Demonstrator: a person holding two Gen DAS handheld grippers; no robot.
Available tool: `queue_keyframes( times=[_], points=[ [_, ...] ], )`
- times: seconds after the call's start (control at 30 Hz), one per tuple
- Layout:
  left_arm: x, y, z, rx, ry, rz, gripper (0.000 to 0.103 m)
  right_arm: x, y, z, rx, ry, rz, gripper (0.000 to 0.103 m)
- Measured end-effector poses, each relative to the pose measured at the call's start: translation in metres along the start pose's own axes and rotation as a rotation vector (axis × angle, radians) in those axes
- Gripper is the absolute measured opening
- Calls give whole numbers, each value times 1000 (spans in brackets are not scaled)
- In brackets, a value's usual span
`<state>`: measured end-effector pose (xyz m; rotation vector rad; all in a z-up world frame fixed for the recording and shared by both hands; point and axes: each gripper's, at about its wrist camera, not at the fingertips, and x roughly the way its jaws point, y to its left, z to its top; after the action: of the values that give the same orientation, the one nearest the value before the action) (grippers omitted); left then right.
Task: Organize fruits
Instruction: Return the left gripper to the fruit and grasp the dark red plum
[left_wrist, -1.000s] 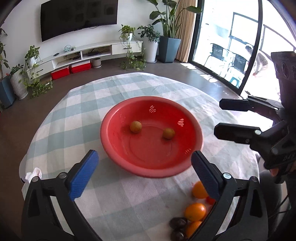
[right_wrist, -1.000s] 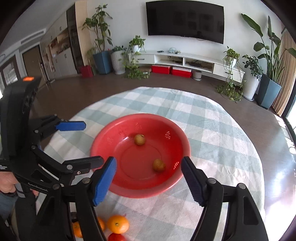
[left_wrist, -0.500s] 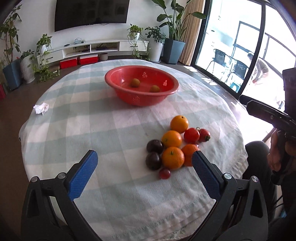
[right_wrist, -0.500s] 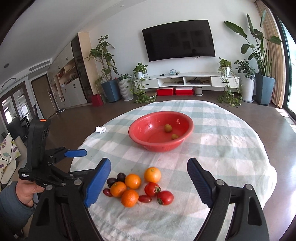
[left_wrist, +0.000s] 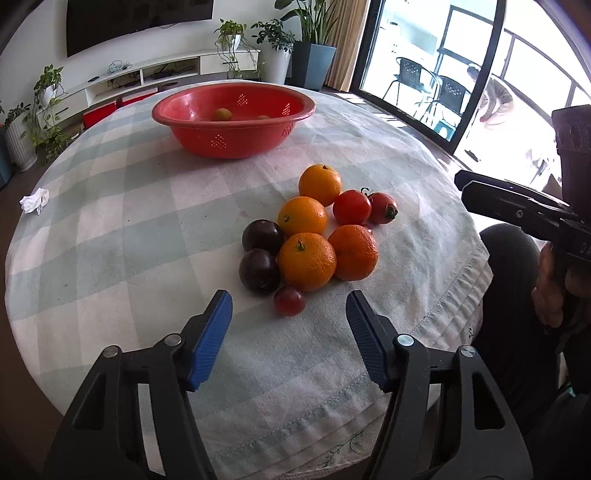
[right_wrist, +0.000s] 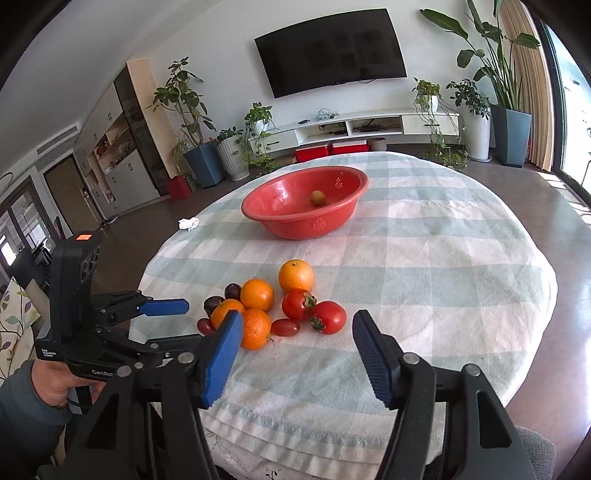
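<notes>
A heap of fruit lies near the table's front edge: several oranges (left_wrist: 306, 260) (right_wrist: 256, 294), two red tomatoes (left_wrist: 351, 206) (right_wrist: 328, 316), two dark plums (left_wrist: 258, 270) and a small red grape tomato (left_wrist: 289, 301). A red bowl (left_wrist: 233, 118) (right_wrist: 305, 203) farther back holds small yellowish fruits (left_wrist: 221, 114) (right_wrist: 317, 198). My left gripper (left_wrist: 289, 332) is open and empty just in front of the grape tomato. My right gripper (right_wrist: 295, 354) is open and empty in front of the heap.
The round table carries a green-and-white checked cloth (left_wrist: 129, 206). A crumpled white tissue (left_wrist: 34, 199) (right_wrist: 188, 223) lies at the left edge. The right gripper's body (left_wrist: 532, 210) shows at the right in the left wrist view.
Both grippers have pulled back from over the bowl toward the front edge and dropped lower. The fruit heap now lies right in front of them. Both stay open.
</notes>
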<state>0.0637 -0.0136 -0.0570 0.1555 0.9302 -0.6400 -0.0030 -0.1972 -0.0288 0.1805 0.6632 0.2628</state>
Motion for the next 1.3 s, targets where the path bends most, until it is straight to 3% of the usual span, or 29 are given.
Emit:
queue_keyframes(
  times=[0.13,0.3,0.4,0.6,0.8,1.3],
  points=[
    [7,0,1,-12,15,-34,41,0,1,-1,1,5,-3,54],
    [11,2,1,-30,14,-36,41,-1,0,-1,9,12,-6,51],
    [13,3,0,-37,18,-42,32,0,0,-1,8,21,-5,48],
    [16,7,-2,-59,21,-50,29,1,0,-3,10,38,-5,45],
    [16,11,-3,-78,12,-50,18,4,-1,-5,15,48,-7,45],
    [7,14,-9,-110,-9,-61,17,13,-6,-4,38,88,-25,44]
  ],
)
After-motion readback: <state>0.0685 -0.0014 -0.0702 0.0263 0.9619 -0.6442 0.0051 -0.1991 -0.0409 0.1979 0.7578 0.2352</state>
